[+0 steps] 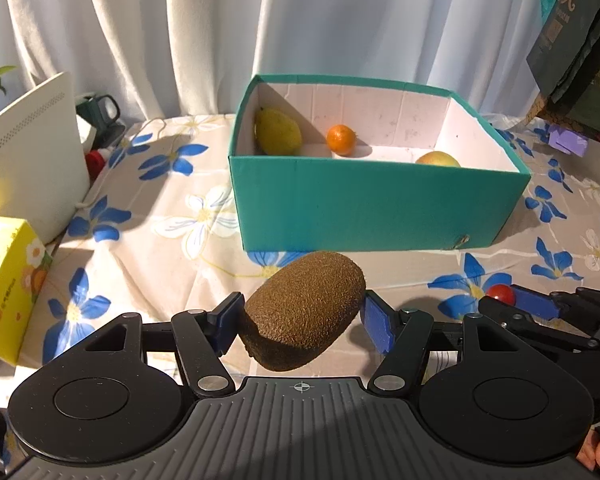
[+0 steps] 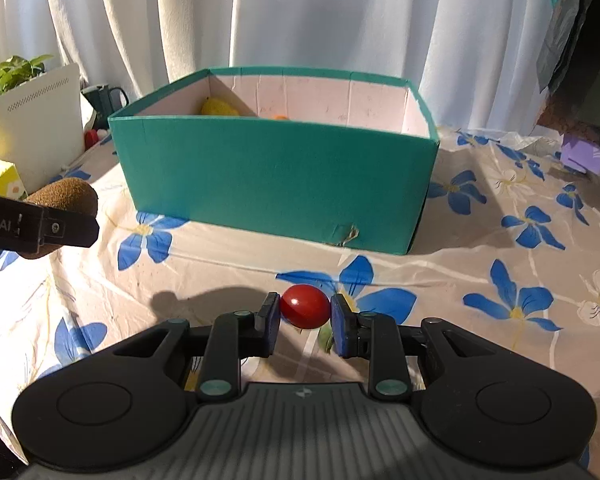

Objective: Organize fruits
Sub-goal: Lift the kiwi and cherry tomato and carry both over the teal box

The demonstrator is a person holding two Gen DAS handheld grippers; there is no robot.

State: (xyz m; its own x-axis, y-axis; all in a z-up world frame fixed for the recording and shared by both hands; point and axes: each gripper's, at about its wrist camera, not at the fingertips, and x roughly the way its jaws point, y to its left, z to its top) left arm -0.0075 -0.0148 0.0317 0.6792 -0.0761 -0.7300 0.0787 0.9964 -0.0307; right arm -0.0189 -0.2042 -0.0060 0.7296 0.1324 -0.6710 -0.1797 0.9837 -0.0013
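A brown kiwi (image 1: 304, 312) is clamped between the blue pads of my left gripper (image 1: 302, 320), in front of the teal box (image 1: 380, 208). Inside the box lie a yellow-green pear (image 1: 278, 132), a small orange (image 1: 341, 139) and part of another yellowish fruit (image 1: 438, 159). My right gripper (image 2: 305, 316) is shut on a small red tomato (image 2: 305, 306) just above the floral cloth, near the box's front wall (image 2: 276, 184). From the right wrist view the kiwi (image 2: 66, 198) and the left gripper's finger (image 2: 40, 229) show at the left edge. The tomato (image 1: 500, 293) appears at the right in the left wrist view.
A floral tablecloth (image 2: 500, 264) covers the table. At the left stand a white device (image 1: 32, 160), a yellow tissue box (image 1: 8, 284), a dark mug (image 2: 106, 100) and a plant (image 2: 12, 72). A purple object (image 2: 584, 156) and dark bags (image 1: 580, 48) sit at the right. White curtains hang behind.
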